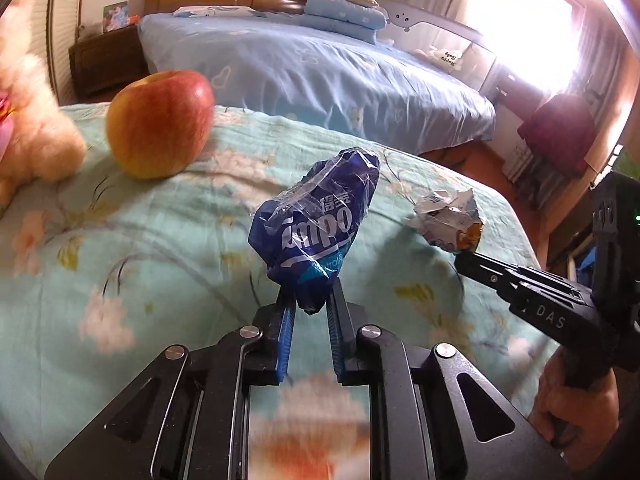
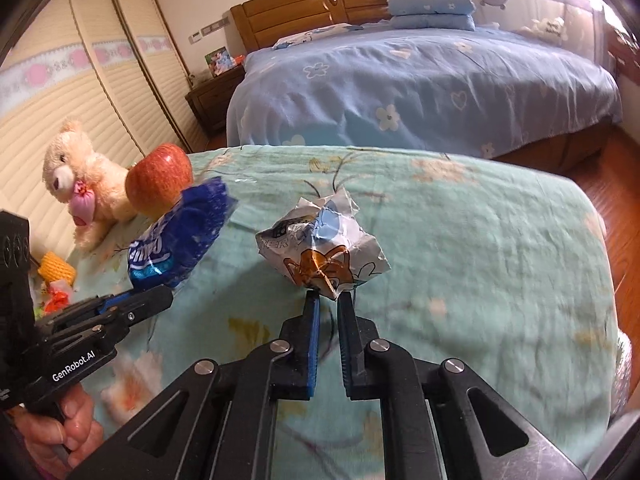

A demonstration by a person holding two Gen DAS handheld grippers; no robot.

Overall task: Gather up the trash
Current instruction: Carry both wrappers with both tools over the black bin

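Bedroom light falls on a floral bed (image 2: 500, 240), where both tongs grip trash lifted just above it: left tongs (image 1: 310, 304) clench the blue wrapper (image 1: 320, 232), right tongs (image 2: 328, 300) the paper wad (image 2: 324, 252), each sticking forward beyond its tips, wad nearer the bed's right edge.

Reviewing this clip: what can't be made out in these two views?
- Trash bin: in neither view, so where the blue wrapper and paper wad will go is unknown.
- Small items beside the teddy: right wrist view, blocked by the left hand-held gripper, too blurred to name.
- Wrapper's brand text: left wrist view, crumpled, partly legible.
- Window: left wrist view, washed out by glare.
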